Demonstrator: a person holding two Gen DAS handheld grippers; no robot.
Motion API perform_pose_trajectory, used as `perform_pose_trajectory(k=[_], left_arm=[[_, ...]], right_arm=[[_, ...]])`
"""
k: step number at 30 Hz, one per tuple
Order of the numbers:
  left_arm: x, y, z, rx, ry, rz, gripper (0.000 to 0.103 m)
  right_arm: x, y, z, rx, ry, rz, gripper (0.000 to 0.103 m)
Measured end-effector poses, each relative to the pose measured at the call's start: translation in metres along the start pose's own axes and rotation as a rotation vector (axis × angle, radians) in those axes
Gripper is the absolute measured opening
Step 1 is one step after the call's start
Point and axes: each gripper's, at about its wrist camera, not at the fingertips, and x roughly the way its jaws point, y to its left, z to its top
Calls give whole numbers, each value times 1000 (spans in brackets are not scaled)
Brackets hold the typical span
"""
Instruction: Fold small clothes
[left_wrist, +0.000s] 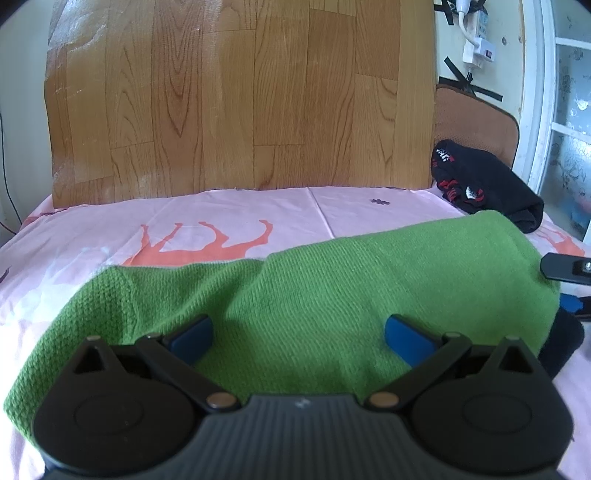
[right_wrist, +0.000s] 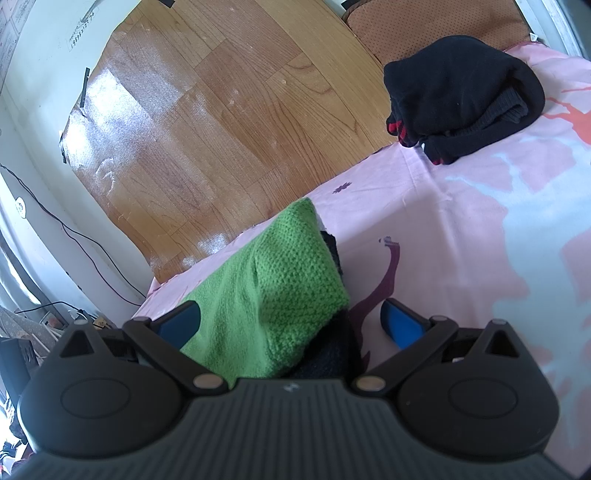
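green knit garment (left_wrist: 303, 295) lies lengthwise left-to-right across pink sheet (left_wrist: 221, 214).

Left hand-held gripper (left_wrist: 299, 334): matte black ribbed housing, two round black side discs, black linkage arms on silver pivot pins, blue pads (left_wrist: 408, 338) on both fingers. Right hand-held gripper (right_wrist: 290, 321): same build, with black ribbed body, round discs, silver pins and blue finger pads (right_wrist: 400, 325).

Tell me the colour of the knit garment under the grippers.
Green, clearest in the left wrist view.
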Motion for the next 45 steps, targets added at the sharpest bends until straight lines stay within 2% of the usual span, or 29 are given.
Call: perform_pose_trajectory(k=[4,13,17,20,22,23,26,27,28,29,30,31,33,35,38,41,43,44,45], left_arm=[[-7,9,0,-42,-23,-52,103],[-9,18,5,-103,-15,-101,103],[-14,26,15,-191,-25,-184,102],[-14,32,26,-240,-19,-260,83],[-7,37,33,-272,20,-311,59],[-2,39,35,-294,41,-332,54],[17,44,35,-349,106,-408,32],[24,43,34,-353,128,-417,22],[29,41,32,-350,138,-408,18],[32,39,31,-338,137,-397,17],[33,38,29,-325,135,-385,13],[34,38,29,-328,139,-376,8],[38,44,25,-362,147,-394,7],[41,49,23,-385,155,-415,6],[38,49,24,-374,156,-400,6],[23,58,23,-381,148,-423,11],[1,84,23,-421,73,-419,18],[-13,99,22,-438,33,-383,22],[-26,116,21,-459,-3,-344,30]], right_arm=[[0,0,0,0,0,1,103],[0,-1,0,-1,-1,1,103],[1,-1,1,-2,6,0,103],[2,2,3,-11,30,-15,103],[1,6,3,-23,54,-27,103],[1,7,2,-19,72,-18,103],[3,7,2,-6,98,6,98],[4,9,2,-21,102,-2,93],[7,11,3,-40,109,-22,88],[10,14,4,-55,123,-48,69],[13,14,5,-57,144,-67,44],[15,12,6,-36,167,-65,39],[15,12,11,-4,187,-28,27],[7,29,19,-59,168,29,26],[-1,69,32,-165,134,118,25],[9,111,37,-265,149,189,25],[20,139,35,-332,170,231,25],[28,153,31,-364,186,252,25],[34,165,27,-391,205,273,25]])
